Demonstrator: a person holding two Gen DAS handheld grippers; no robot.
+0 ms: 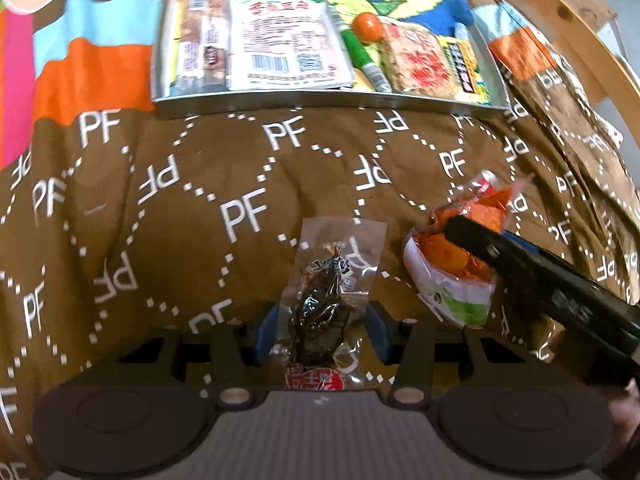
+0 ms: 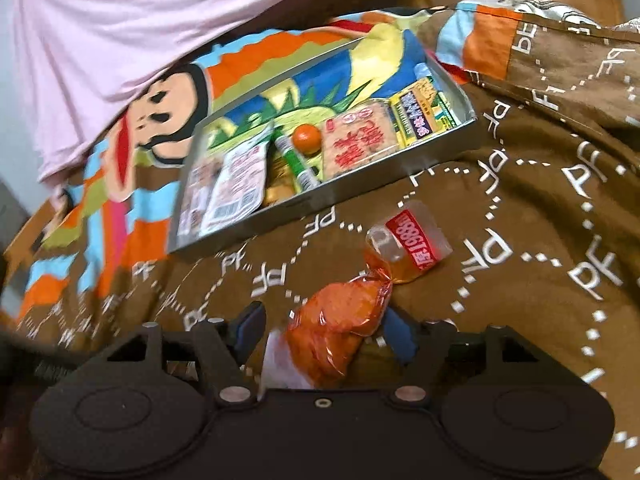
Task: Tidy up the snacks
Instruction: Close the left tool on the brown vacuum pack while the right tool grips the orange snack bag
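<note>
A clear packet with a dark snack (image 1: 324, 308) lies on the brown PF bedspread between the blue pads of my left gripper (image 1: 322, 332), which stands open around it. An orange snack packet (image 2: 344, 328) with a red label end lies between the pads of my right gripper (image 2: 324, 332); the right pad touches it and the left pad stands apart. The orange packet (image 1: 460, 256) also shows in the left wrist view with the right gripper's finger across it. A metal tray (image 1: 320, 100) holding several snack packets, a green tube and an orange ball sits beyond; it also shows in the right wrist view (image 2: 320, 204).
The bedspread (image 1: 200, 200) is soft and wrinkled. A wooden bed frame (image 1: 568, 12) runs at the upper right. A pink cloth (image 2: 120, 40) lies beyond the tray. A pillow in the same pattern (image 2: 540, 48) lies right of the tray.
</note>
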